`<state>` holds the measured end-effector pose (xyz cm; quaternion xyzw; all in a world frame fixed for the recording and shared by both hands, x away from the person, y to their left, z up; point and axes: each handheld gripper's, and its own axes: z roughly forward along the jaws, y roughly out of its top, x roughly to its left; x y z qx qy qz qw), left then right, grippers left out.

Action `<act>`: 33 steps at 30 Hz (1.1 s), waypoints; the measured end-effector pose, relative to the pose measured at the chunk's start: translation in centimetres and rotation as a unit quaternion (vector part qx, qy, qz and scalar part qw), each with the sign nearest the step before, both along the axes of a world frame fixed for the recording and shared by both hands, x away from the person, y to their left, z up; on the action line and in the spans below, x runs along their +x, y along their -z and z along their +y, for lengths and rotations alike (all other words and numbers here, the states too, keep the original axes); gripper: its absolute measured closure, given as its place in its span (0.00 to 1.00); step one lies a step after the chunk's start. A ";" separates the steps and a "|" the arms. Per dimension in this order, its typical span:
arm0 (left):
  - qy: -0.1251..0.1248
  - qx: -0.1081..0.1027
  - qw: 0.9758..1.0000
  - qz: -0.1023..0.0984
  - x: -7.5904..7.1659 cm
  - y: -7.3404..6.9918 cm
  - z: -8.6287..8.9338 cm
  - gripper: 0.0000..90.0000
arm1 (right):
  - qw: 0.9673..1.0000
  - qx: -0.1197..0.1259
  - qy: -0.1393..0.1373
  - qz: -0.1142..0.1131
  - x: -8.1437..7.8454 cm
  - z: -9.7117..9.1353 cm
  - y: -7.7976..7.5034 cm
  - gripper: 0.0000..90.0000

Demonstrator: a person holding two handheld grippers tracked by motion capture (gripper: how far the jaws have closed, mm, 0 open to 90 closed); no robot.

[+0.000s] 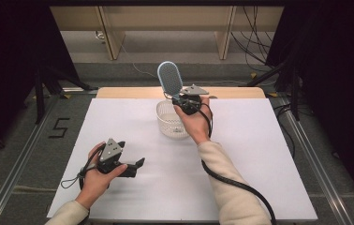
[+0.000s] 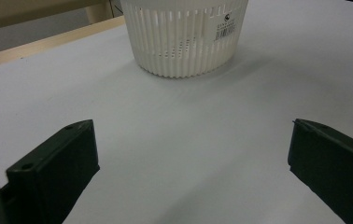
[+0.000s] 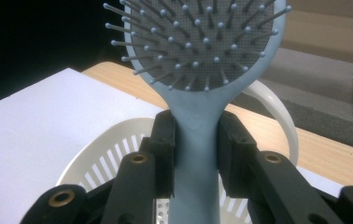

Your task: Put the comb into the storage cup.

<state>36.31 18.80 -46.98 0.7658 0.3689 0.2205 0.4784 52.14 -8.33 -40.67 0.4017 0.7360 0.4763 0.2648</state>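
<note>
Clamping one hairbrush [image 3: 198,93] over one basket [image 1: 169,123], right gripper [image 3: 196,154]; left gripper [image 2: 191,163] wide.

White-topped table [image 1: 259,178] with a pale wood strip along its far edge; 1 white slotted basket [image 1: 170,123] sits directly on it, toward the back, near the middle.

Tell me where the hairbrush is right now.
In the high view the light blue hairbrush stands upright near the table's far middle, its handle clamped in the right gripper, above the white basket.
</note>
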 end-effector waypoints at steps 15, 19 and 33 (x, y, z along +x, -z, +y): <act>0.000 0.000 1.000 0.000 0.0 0.0 0.0 0.01 | 1.000 -0.006 -0.002 0.007 0.0 0.1 0.5 0.78; -0.001 0.000 1.000 0.000 0.0 0.0 0.0 0.01 | 1.000 -0.007 -0.003 0.010 0.0 0.2 0.7 0.78; -0.001 -0.001 1.000 0.000 0.0 0.0 0.0 0.01 | 1.000 -0.012 -0.004 0.012 0.0 0.1 0.9 0.78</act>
